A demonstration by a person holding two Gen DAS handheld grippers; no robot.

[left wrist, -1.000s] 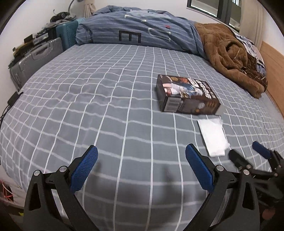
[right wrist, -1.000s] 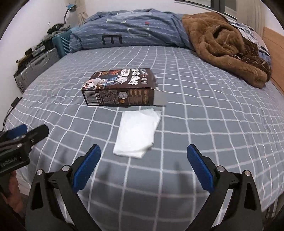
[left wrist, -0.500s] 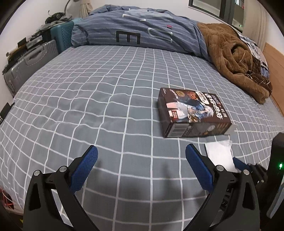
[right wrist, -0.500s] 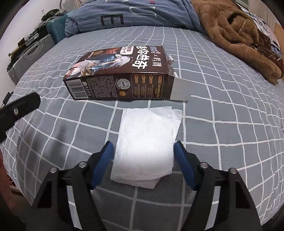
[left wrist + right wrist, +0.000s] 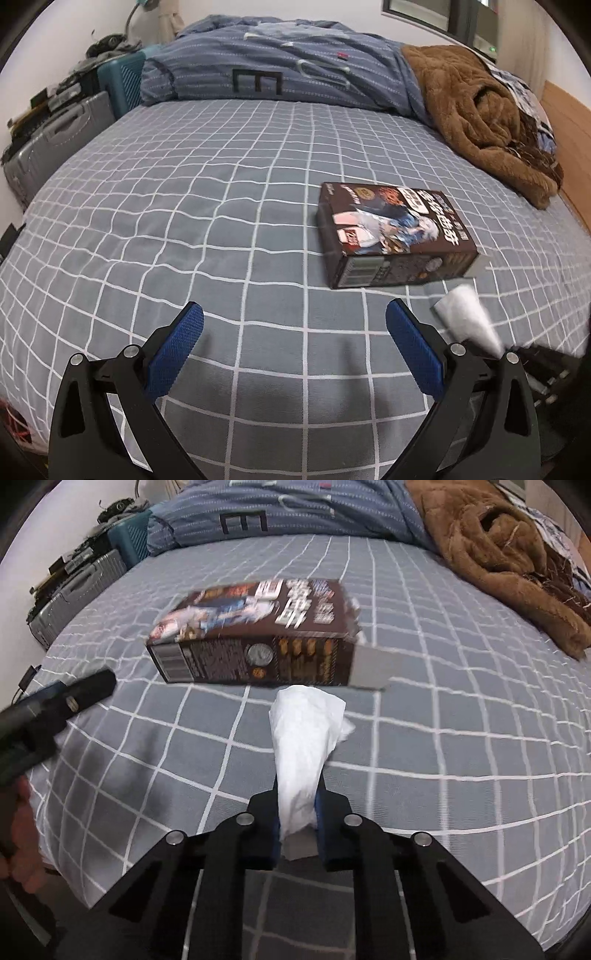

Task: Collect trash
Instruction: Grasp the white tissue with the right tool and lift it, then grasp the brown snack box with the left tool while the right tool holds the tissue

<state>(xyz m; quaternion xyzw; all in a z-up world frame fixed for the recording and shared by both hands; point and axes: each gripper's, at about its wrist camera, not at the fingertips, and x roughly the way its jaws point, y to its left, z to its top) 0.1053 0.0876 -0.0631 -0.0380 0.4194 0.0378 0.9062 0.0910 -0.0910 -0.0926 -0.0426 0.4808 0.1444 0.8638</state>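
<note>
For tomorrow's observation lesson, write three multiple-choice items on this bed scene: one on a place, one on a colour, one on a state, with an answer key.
1. Where does the brown carton lie?
A. on the checked bed sheet
B. on the grey suitcase
C. on the brown blanket

2. What colour are the left gripper finger pads?
A. red
B. blue
C. green

3. What state is the right gripper in?
A. wide open
B. shut on the carton
C. shut on the white tissue

Key: 1 A, the carton rests flat on the sheet; 2 B, both pads show blue; 3 C, the tissue is pinched between the fingers.
</note>
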